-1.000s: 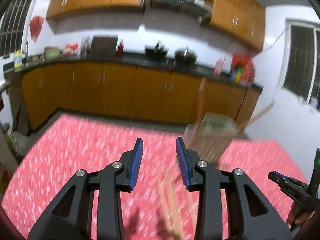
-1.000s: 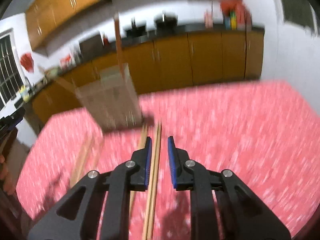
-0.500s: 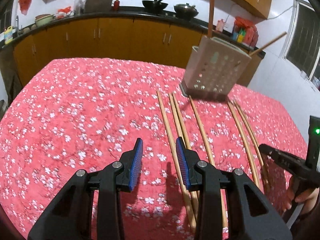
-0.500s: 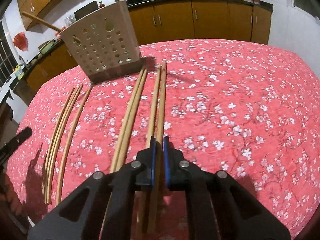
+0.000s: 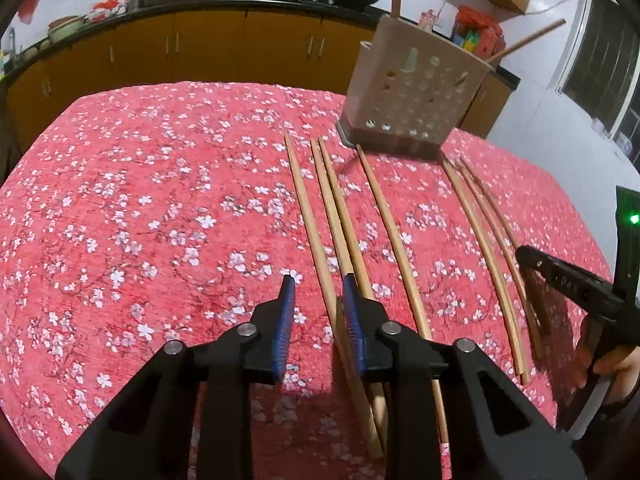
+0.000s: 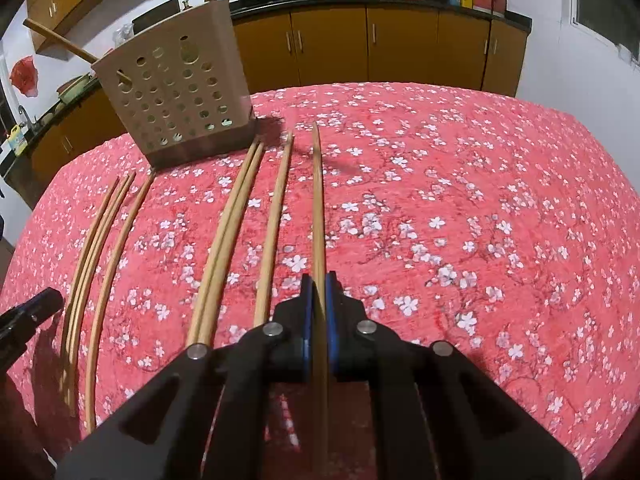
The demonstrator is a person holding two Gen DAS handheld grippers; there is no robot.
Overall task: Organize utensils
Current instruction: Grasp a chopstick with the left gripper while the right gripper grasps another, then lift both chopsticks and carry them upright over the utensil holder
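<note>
We have right gripper (image 6: 319, 300) fingers pinching one chopstick (image 6: 318, 200); left gripper (image 5: 317, 304) fingers spread, just closing round another; next: lift toward holder (image 6: 176, 92)

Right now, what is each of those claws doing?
Left gripper: open, jaws just been closing, leftmost chopstick between them, not yet pinched.
Right gripper: shut on the rightmost chopstick.

Your left black claw with blue pads (image 5: 316, 296) is tilting downward, its jaws having just been closing around one thin wooden chopstick (image 5: 310, 236) without pinching it. Your right claw (image 6: 316, 292) is clamping another chopstick (image 6: 318, 200).
</note>
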